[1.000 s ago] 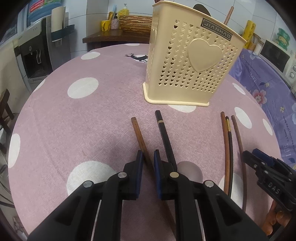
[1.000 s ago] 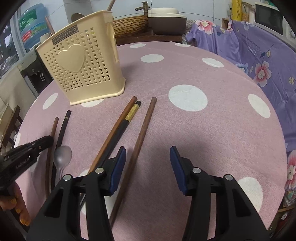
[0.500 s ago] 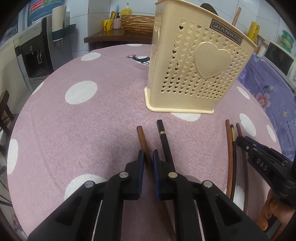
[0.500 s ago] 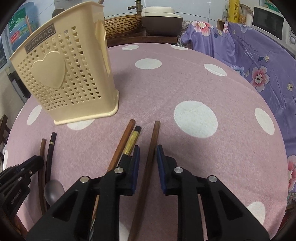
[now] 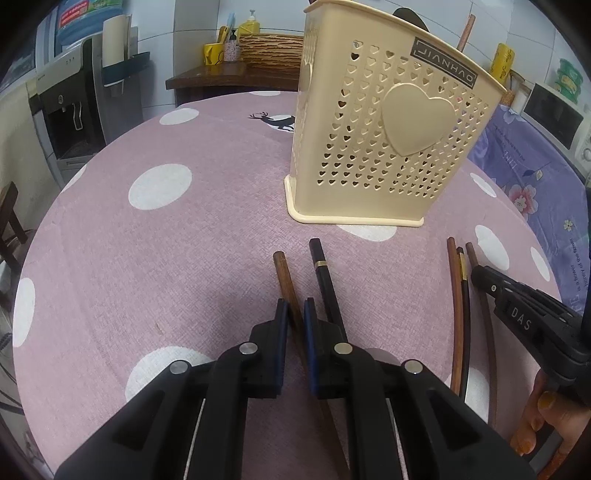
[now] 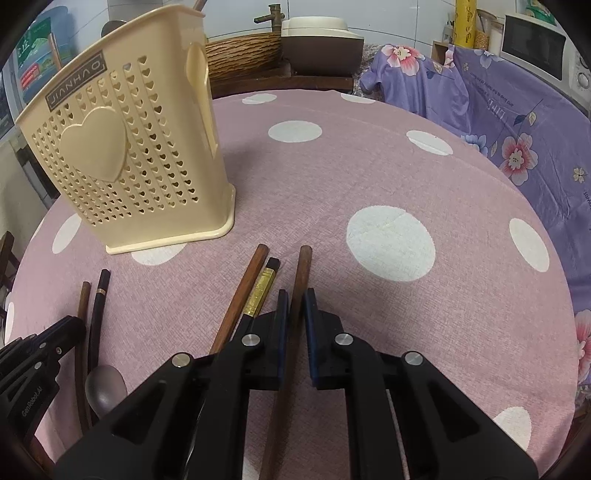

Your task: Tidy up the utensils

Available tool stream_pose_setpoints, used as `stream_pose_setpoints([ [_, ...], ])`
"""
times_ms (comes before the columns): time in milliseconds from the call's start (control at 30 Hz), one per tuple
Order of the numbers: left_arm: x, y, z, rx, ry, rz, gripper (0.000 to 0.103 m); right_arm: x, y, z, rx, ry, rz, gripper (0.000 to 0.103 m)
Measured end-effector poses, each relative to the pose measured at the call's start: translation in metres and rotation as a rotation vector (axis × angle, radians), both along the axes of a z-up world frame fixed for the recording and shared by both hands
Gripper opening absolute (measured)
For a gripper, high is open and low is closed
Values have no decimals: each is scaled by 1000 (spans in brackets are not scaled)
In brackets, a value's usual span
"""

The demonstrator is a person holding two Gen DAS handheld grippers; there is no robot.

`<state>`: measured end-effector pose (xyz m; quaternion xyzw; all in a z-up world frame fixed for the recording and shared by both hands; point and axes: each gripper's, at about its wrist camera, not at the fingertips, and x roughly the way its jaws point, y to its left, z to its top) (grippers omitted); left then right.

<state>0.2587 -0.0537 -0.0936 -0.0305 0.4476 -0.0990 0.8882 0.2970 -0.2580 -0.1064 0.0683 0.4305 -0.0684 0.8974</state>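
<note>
Tabletop [image 5: 110,258]: pink cloth, white dots.

Left claw [image 5: 293,317]: pads pinched on a brown chopstick [image 5: 282,273] lying flat at 6 o'clock of the holder. A black, gold-banded chopstick [image 5: 323,273] lies just beside it at 3 o'clock. Spoon [image 6: 105,384], grey, lies behind these.

Holder [image 5: 376,147]: cream plastic, heart perforations, upright; one wooden stick end [image 5: 465,31] shows above its rim.

Right claw [image 6: 293,314]: has just closed on a round brown chopstick [image 6: 303,266], rightmost of three; a brown one [image 6: 251,273] and a black-and-gold one [image 6: 264,286] lie alongside at 9 o'clock.
</note>
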Motion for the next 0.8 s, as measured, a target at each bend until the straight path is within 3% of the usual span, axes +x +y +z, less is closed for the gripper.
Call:
stream_pose_setpoints([
  [300, 2, 0, 0, 0, -7, 5, 9, 0, -6, 1, 46, -5, 4, 8],
  [467, -1, 8, 7, -51, -33, 15, 8, -5, -12, 6, 91, -30, 12, 8],
  [733, -31, 26, 57, -142, -162, 2, 7, -48, -30, 53, 195, -210, 79, 8],
  [800, -42, 33, 74, -167, -206, -2, 1, -62, -35, 69, 211, -263, 99, 8],
])
